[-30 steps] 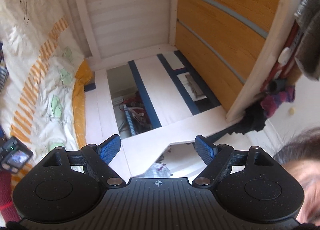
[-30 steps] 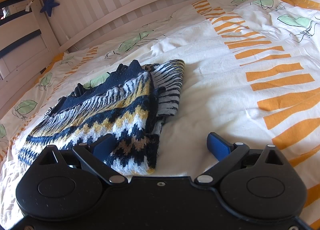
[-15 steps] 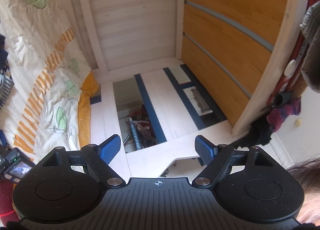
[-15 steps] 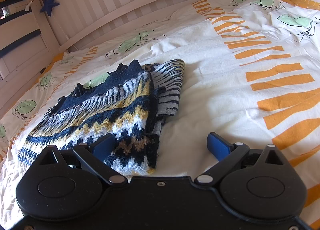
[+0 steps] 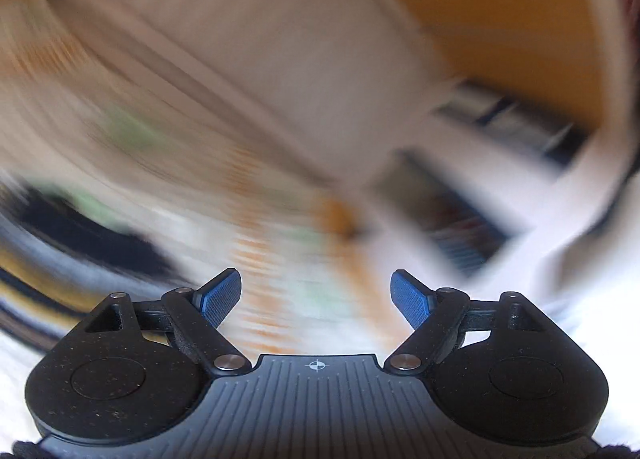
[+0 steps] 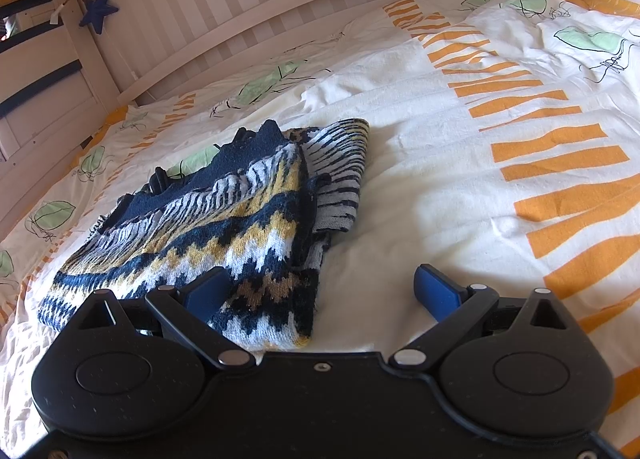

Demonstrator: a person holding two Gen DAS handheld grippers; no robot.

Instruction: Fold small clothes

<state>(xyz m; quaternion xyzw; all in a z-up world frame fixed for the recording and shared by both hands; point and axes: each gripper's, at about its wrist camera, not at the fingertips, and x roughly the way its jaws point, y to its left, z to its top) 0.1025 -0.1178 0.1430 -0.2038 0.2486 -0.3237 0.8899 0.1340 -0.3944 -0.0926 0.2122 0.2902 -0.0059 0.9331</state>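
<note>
A knitted sweater point(image 6: 224, 219) in navy, white and yellow zigzag bands lies folded on the bed, left of centre in the right wrist view. My right gripper point(image 6: 320, 291) is open and empty, low over the sheet, with its left finger point(image 6: 208, 291) over the sweater's near edge. My left gripper point(image 5: 316, 295) is open and empty. Its view is badly motion-blurred; a dark and yellow smear at far left point(image 5: 60, 243) may be the sweater.
The bed cover point(image 6: 500, 163) is white with orange stripes and green leaf prints. A white slatted bed rail point(image 6: 280, 7) runs along the far side, with a blue star point(image 6: 98, 11) hanging at its left end. Orange wood panels point(image 5: 500, 31) show blurred.
My left gripper has swung fast from facing the floor and bed frame towards the bed, blurring its view. My right gripper and the sweater have not moved.
</note>
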